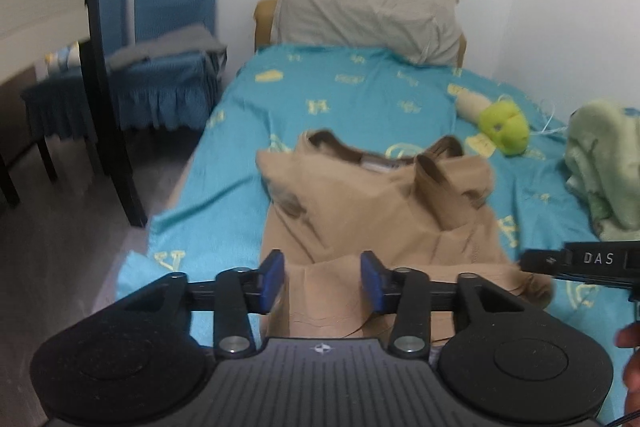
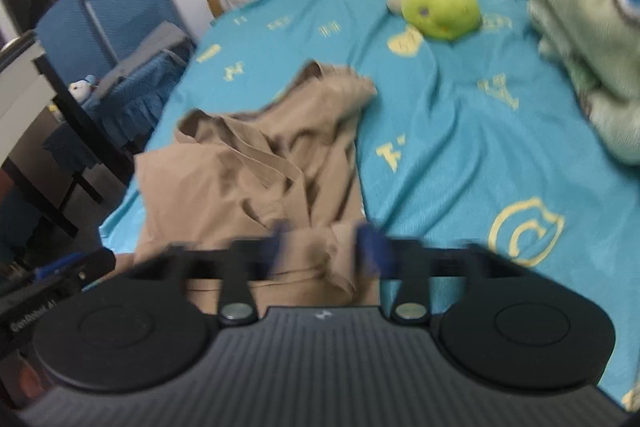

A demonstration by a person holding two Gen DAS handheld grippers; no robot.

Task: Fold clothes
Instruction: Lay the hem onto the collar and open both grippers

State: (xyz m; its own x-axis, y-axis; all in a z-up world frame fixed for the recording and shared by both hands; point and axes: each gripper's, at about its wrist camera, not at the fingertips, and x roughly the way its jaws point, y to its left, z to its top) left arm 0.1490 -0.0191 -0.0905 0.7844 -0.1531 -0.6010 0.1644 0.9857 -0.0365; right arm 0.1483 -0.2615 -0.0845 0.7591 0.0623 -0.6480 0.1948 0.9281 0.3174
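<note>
A tan shirt lies crumpled on the teal bed sheet, collar toward the pillow. My left gripper is open over the shirt's near hem, and a flap of tan cloth lies between its blue pads. The right gripper's black body shows at the right edge. In the right wrist view, the tan shirt sits left of centre. My right gripper is open and blurred, with a bunched fold of the hem between its fingers. The left gripper's body shows at the lower left.
A grey pillow leans at the head of the bed. A green plush toy and a pale green blanket lie at the right. Blue-covered chairs and a dark table leg stand left of the bed, over grey floor.
</note>
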